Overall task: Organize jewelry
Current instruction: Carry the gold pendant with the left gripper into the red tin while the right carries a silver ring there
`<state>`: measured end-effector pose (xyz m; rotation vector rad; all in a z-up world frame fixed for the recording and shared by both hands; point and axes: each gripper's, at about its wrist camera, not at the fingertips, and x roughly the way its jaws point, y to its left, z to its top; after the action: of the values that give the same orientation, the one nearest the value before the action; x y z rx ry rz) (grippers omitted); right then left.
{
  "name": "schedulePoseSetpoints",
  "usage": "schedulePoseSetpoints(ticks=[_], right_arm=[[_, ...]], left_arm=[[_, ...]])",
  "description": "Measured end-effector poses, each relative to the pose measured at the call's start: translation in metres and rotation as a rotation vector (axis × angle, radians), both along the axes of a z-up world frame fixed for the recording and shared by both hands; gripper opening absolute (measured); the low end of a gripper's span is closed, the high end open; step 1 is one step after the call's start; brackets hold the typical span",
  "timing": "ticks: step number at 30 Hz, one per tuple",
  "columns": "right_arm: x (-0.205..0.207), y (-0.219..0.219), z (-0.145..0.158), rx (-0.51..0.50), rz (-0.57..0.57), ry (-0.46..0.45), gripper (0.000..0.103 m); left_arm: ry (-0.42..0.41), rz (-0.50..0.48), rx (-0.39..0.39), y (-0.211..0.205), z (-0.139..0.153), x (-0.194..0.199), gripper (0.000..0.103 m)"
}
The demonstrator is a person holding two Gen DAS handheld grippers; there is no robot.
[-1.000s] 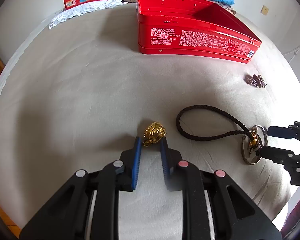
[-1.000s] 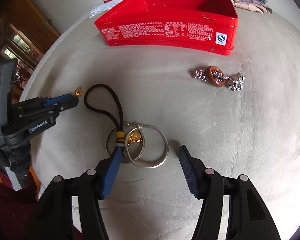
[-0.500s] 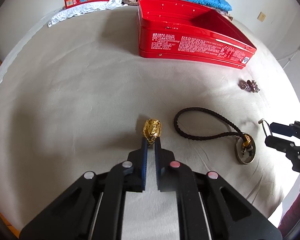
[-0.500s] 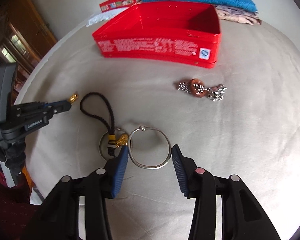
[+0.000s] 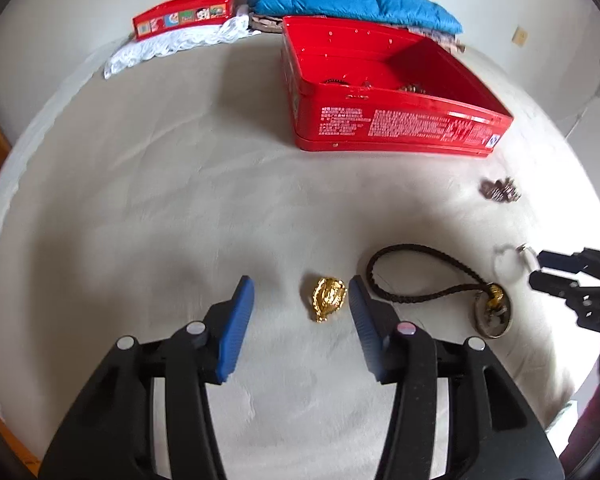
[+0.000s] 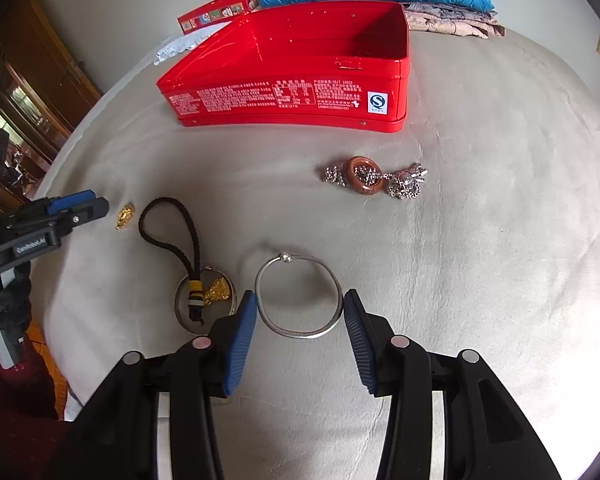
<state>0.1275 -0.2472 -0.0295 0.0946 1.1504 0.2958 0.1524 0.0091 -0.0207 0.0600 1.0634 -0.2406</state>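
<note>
Jaws of the left gripper (image 5: 300,300) have just been opening and stand apart around the gold charm (image 5: 329,298), which lies loose between them, nearer the right pad, touching neither. Right gripper (image 6: 300,312) jaws straddle the silver bangle (image 6: 299,295) flat on the cream cloth (image 6: 480,240); whether the pads (image 6: 242,336) press its rim is unclear, probably not. Beyond both sits the open red tin (image 6: 296,100).

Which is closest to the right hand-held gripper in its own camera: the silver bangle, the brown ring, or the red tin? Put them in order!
From the right hand-held gripper:
1. Silver bangle, lying between its open fingers.
2. Brown ring, farther up the cloth, slightly right, among sparkly chain.
3. Red tin, farthest, at the back.
</note>
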Motion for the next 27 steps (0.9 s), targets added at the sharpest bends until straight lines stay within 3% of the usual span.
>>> schedulePoseSetpoints(ticks=[5, 8, 9, 15, 27], right_arm=[[0.001, 0.0, -0.001, 0.009, 0.002, 0.005, 0.045], [0.001, 0.0, -0.001, 0.009, 0.001, 0.006, 0.045], [0.001, -0.001, -0.001, 0.011, 0.0, 0.007, 0.045], [-0.001, -0.006, 0.0, 0.031, -0.011, -0.001, 0.045], [0.002, -0.01, 0.041, 0.079, -0.017, -0.107, 0.045]], left_arm=[[0.064, -0.019, 0.044, -0.016, -0.016, 0.009, 0.045], [0.077, -0.011, 0.054, -0.014, -0.024, 0.014, 0.028], [0.062, -0.015, 0.071, -0.015, -0.024, 0.014, 0.017], [0.07, -0.003, -0.005, -0.001, -0.024, 0.019, 0.016], [-0.055, -0.017, -0.096, -0.001, 0.029, 0.009, 0.016]])
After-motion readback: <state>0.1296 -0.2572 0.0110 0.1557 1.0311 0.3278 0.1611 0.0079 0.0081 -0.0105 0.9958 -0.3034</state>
